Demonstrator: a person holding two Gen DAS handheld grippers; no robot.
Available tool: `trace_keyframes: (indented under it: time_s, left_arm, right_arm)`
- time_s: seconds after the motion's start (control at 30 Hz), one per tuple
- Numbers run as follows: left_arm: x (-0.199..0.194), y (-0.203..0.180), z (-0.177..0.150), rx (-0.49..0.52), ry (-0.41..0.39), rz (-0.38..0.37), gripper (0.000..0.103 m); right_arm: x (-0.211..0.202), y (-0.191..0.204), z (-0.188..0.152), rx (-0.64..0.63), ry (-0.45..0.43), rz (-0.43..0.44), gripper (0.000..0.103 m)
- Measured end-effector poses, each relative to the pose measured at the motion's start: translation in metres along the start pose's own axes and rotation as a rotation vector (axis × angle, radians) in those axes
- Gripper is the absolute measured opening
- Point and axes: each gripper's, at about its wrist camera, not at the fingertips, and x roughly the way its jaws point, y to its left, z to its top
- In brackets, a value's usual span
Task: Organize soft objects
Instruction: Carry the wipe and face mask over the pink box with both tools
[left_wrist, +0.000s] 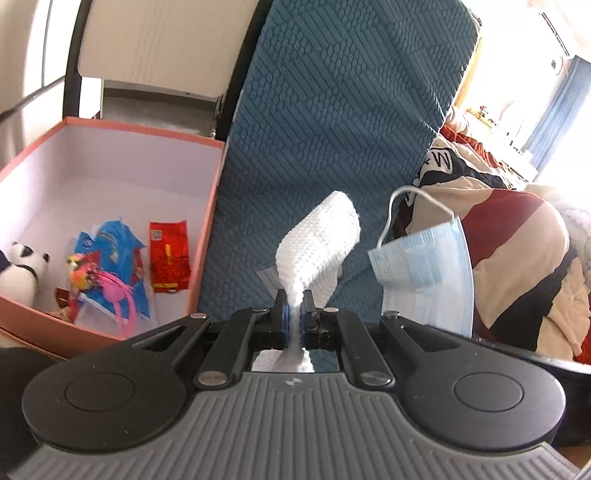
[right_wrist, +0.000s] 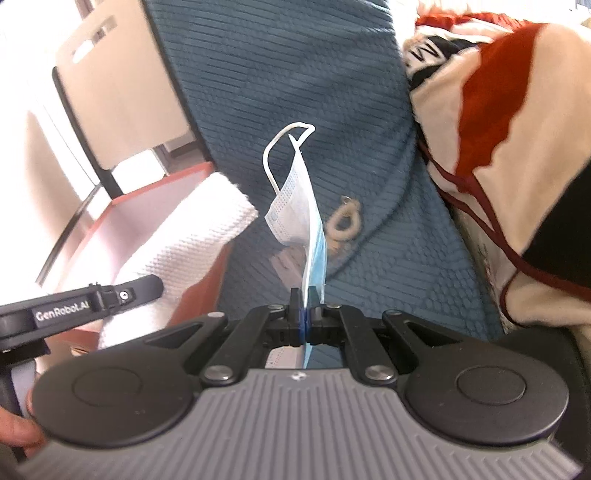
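- Left gripper (left_wrist: 294, 312) clamped tight on a white textured cloth (left_wrist: 317, 243), which sticks up off the blue quilted cover (left_wrist: 332, 110).
- Right gripper (right_wrist: 304, 308) pinches a light-blue face mask (right_wrist: 295, 206) by its edge, ear loop at the top.
- To the left, the open orange box (left_wrist: 207, 229) holds a panda plush (left_wrist: 22, 266) and snack packets (left_wrist: 168, 254).
- Off to the right, a patterned blanket (left_wrist: 517, 240).
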Motion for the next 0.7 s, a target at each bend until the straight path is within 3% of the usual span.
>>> trace_keyframes:
  time_s: [0.23, 0.7]
  left_arm:
    - [-0.027, 0.035, 0.013, -0.068, -0.025, 0.000, 0.007]
    - [-0.077, 0.098, 0.030, -0.105, -0.092, 0.129, 0.007]
  right_arm:
    - [-0.004, 0.034, 0.009, -0.040, -0.024, 0.064, 0.005]
    - [0.009, 0.124, 0.021, -0.168, -0.026, 0.238, 0.005]
